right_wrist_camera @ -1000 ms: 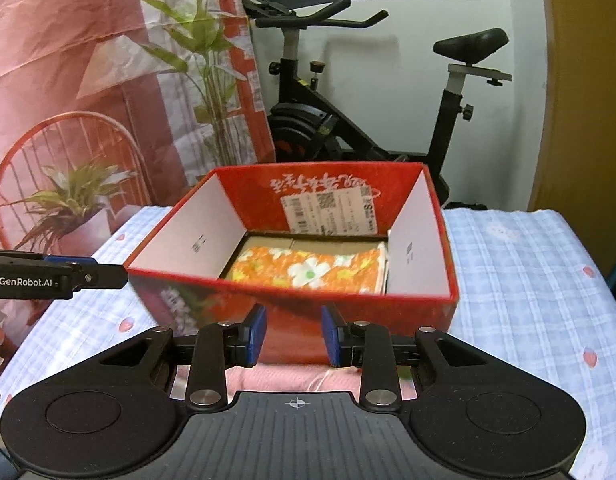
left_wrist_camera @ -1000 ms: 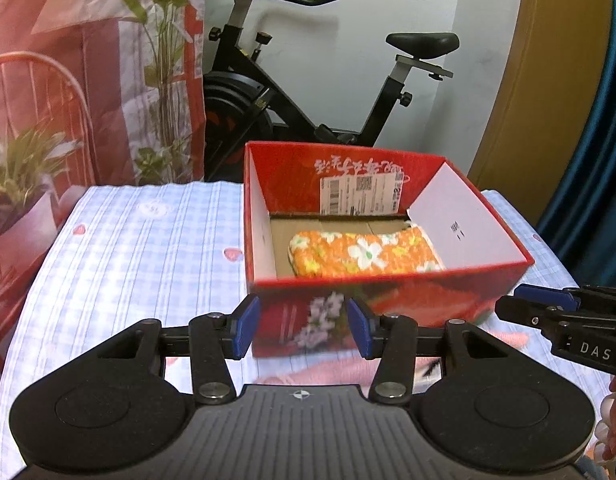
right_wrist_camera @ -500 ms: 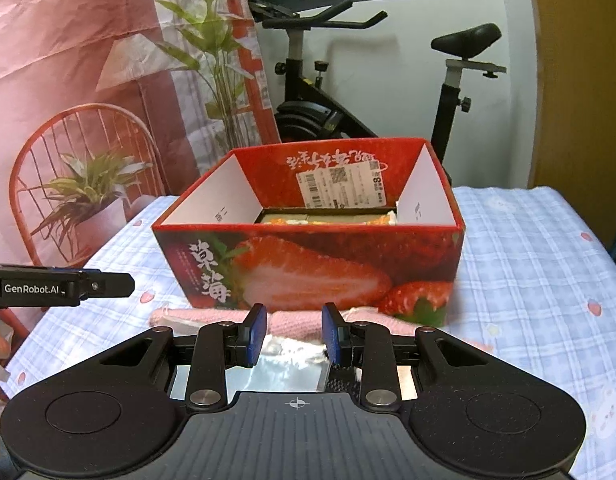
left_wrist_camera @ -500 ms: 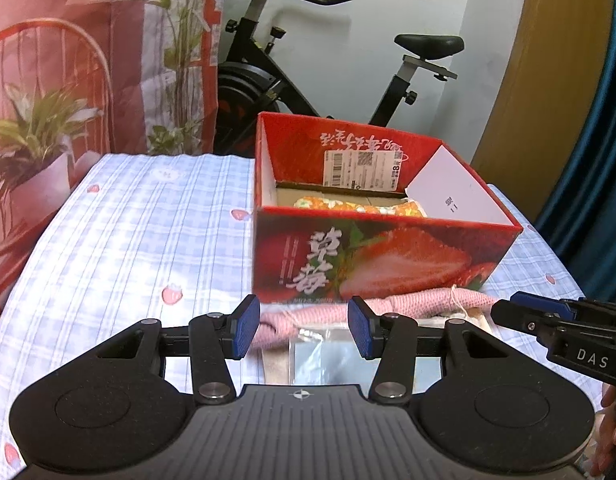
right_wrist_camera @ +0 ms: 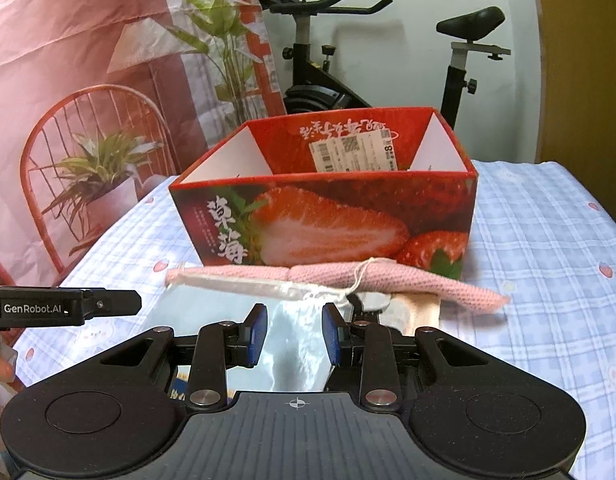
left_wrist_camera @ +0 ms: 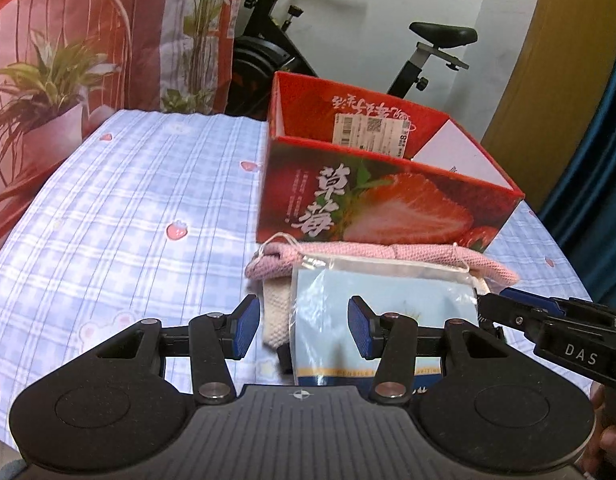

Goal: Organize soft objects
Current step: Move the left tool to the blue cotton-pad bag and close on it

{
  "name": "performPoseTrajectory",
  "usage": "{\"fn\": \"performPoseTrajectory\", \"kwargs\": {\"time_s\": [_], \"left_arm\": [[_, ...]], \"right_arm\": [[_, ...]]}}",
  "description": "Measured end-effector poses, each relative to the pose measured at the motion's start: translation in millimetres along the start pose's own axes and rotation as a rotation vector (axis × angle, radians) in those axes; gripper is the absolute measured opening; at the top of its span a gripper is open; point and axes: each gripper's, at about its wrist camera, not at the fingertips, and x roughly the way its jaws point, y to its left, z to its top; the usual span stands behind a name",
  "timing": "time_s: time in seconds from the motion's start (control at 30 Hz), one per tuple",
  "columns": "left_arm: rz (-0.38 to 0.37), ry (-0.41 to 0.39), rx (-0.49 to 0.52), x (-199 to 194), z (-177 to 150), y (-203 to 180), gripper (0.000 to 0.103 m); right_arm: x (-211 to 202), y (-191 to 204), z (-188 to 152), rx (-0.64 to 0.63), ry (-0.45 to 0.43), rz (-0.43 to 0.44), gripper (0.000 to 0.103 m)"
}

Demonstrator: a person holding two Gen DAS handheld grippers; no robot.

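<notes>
A red strawberry-print box [left_wrist_camera: 388,200] [right_wrist_camera: 328,220] stands open-topped on the checked cloth; its front wall hides the floor inside. Against that wall lies a pink knitted piece [left_wrist_camera: 392,254] [right_wrist_camera: 348,276]. On top of it rests a clear drawstring bag [left_wrist_camera: 384,296] [right_wrist_camera: 291,340] holding something light blue, and a cream knit [left_wrist_camera: 275,312] sticks out on its left. My left gripper [left_wrist_camera: 302,330] hovers open over the bag's left part. My right gripper [right_wrist_camera: 293,334] hovers open, narrower, over the bag's shiny middle. Neither presses on anything.
The blue checked cloth [left_wrist_camera: 139,208] with small strawberries spreads wide to the left of the box. An exercise bike [right_wrist_camera: 324,80] stands behind the table. A printed backdrop [right_wrist_camera: 87,80] showing a chair and plants hangs at the left. A blue curtain [left_wrist_camera: 588,160] is on the right.
Both grippers have drawn back from the box and sunk. The orange floral piece inside has dropped out of sight behind the front wall. The pink knit and the clear bag have come into view.
</notes>
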Motion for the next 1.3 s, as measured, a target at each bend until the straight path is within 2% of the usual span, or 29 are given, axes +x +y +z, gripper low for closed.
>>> {"fn": "performPoseTrajectory", "kwargs": {"time_s": [0.47, 1.07, 1.3], "left_arm": [[-0.041, 0.053, -0.045, 11.1, -9.6, 6.9, 0.051], [-0.099, 0.101, -0.042, 2.3, -35.6, 1.4, 0.051], [-0.119, 0.123, -0.050, 0.5, -49.4, -0.5, 0.050]], "right_arm": [[5.3, -3.9, -8.0, 0.026, 0.031, 0.013, 0.032], [-23.9, -9.0, -31.2, 0.073, 0.051, 0.025, 0.032], [-36.4, 2.6, -47.8, 0.037, 0.046, 0.012, 0.032]]}}
